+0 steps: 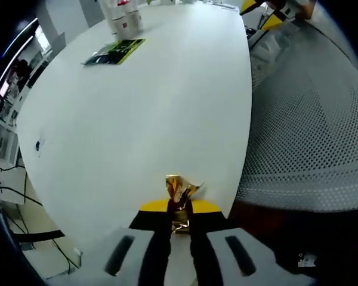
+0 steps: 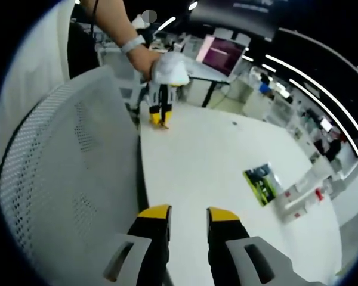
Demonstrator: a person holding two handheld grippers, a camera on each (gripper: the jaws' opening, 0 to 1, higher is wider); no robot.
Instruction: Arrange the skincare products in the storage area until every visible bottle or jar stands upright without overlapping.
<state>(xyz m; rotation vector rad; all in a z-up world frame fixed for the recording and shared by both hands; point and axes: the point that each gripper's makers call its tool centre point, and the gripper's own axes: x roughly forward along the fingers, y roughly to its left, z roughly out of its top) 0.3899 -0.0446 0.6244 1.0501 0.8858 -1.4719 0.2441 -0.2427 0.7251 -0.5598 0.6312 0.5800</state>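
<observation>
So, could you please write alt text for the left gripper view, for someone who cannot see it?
The left gripper is shut on a small gold crumpled wrapper near the edge of a white table. At the far end stand white skincare products beside a green leaflet; a grey mesh chair fills the right side.

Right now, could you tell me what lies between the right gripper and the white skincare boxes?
In the right gripper view, bare white table and a green-black leaflet.
</observation>
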